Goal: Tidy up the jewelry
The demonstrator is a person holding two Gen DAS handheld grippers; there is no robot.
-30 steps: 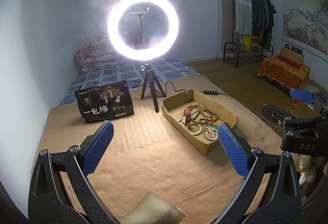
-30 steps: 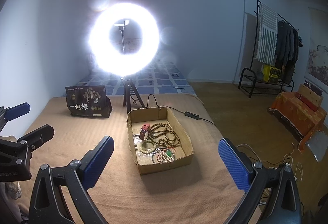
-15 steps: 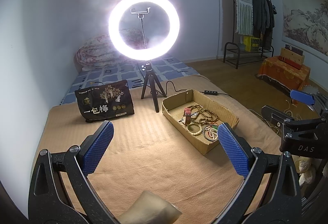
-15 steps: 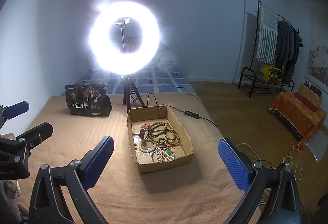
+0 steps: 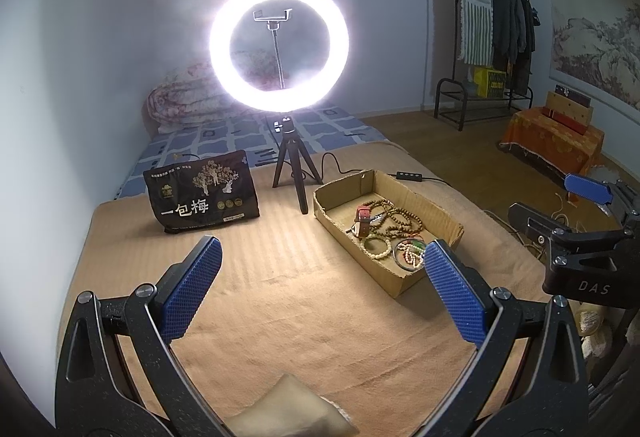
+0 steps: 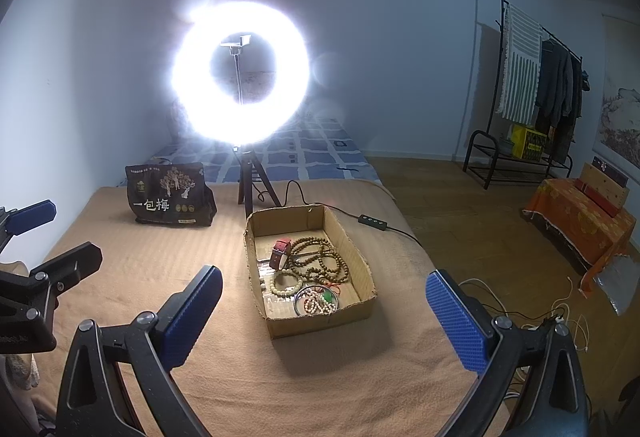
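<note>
A shallow cardboard box [image 6: 362, 261] [image 5: 444, 215] sits on the tan blanket. It holds a red-strapped watch [image 6: 280, 253] [image 5: 363, 220], long brown bead strings [image 6: 320, 257] [image 5: 394, 217], a pale bead bracelet [image 6: 286, 284] [image 5: 376, 247] and a metal bangle with white and green beads [image 6: 318, 300] [image 5: 410, 255]. My left gripper [image 5: 320, 289] is open and empty, low over the blanket left of the box. My right gripper [image 6: 324, 321] is open and empty, just in front of the box. Each gripper shows at the edge of the other view.
A lit ring light on a small tripod [image 5: 279, 45] [image 6: 240, 73] stands behind the box, its cable [image 6: 372, 221] running right. A black printed bag [image 5: 202, 193] [image 6: 168, 195] stands at the back left. A pale cushion [image 5: 288, 413] lies near me. Floor lies beyond the blanket's right edge.
</note>
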